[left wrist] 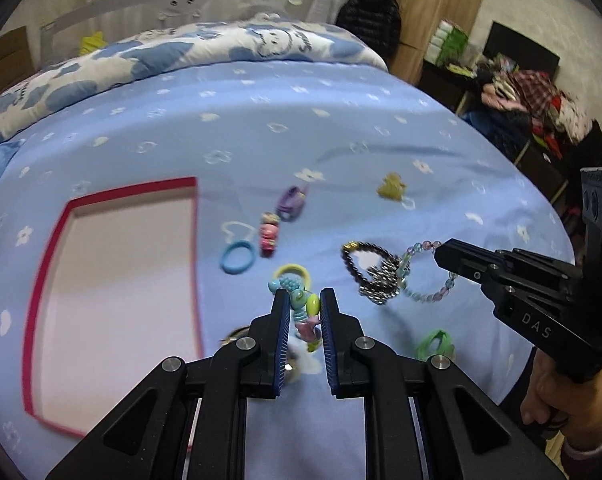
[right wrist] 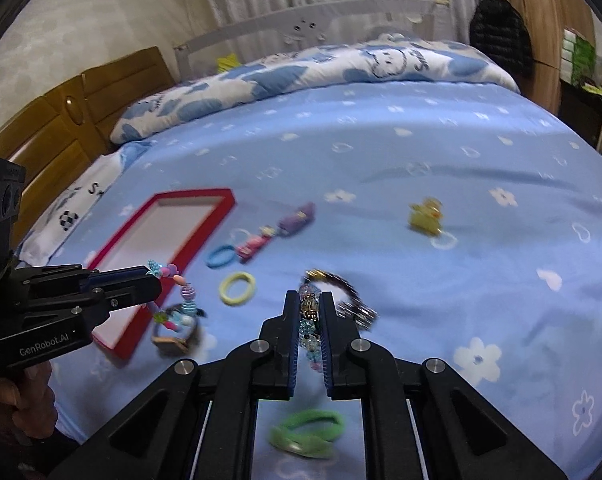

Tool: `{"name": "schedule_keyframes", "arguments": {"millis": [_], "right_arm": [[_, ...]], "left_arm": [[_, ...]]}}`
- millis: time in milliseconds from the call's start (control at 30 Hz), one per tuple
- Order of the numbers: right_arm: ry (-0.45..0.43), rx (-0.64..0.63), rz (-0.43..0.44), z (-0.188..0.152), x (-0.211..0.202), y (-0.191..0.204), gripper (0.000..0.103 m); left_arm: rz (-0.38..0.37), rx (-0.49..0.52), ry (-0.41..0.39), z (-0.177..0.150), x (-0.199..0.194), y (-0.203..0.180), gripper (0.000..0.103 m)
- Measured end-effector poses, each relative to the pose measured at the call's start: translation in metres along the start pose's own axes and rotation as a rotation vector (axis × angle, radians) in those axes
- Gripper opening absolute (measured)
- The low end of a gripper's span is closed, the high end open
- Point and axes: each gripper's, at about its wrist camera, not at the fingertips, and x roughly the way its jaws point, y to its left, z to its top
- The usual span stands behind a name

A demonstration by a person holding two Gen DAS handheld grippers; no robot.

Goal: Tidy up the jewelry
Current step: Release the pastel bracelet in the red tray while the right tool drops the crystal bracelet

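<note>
Far left on the blue bedsheet [left wrist: 261,136]: a shallow red-rimmed tray [left wrist: 45,280], white inside, nothing visible in it yet, so sorting looks barely begun.

Just right of the tray, the left gripper [left wrist: 306,300], jaws narrowed onto a colourful bead bracelet [left wrist: 305,308] and holding it lifted, the strand dangling near the tray's near corner in the right wrist view. Best carried the short way over the red rim, held high enough for the hanging beads to clear the edge, then lowered before easing the jaws apart, so as not to scatter or snag. Below the dangling strand, something framed and brownish, too blurred to name.

Loose on the sheet between: a blue hair tie [left wrist: 237,257], a yellow hair tie [right wrist: 237,288], a small pink doll charm [left wrist: 269,234], a purple clip [left wrist: 291,203].

Further right, the right gripper [right wrist: 310,300], jaws pinched narrow on a clear bead bracelet [right wrist: 310,322], which lies tangled with or touching a dark bead bracelet [left wrist: 365,264]. Worth lifting slowly and watching whether the dark one comes along; if so, a gentle shake or separate trips.

Right again: a green hair tie [right wrist: 307,432] near the grippers, and a yellow duck [right wrist: 425,214] well apart.
</note>
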Motion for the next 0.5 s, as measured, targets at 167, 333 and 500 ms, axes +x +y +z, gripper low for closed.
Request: {"name": "schedule_keyframes", "arguments": {"millis": [167,333,500], "right_arm": [[-0.011,-0.025,0.056,0.011,0.004,0.026,0.009],[-0.007,-0.070,0.123,0.019,0.015,0.062,0.009],[0.012,-0.120,0.192,0.022,0.029,0.100,0.009]], "left_arm": [[0.030,-0.047,-0.019,-0.010,-0.019,0.023,0.014],[0.074,-0.113,-0.029,-0.019,-0.035,0.054,0.014],[0.114,-0.170,-0.038,-0.023,-0.047,0.077,0.014]]}}
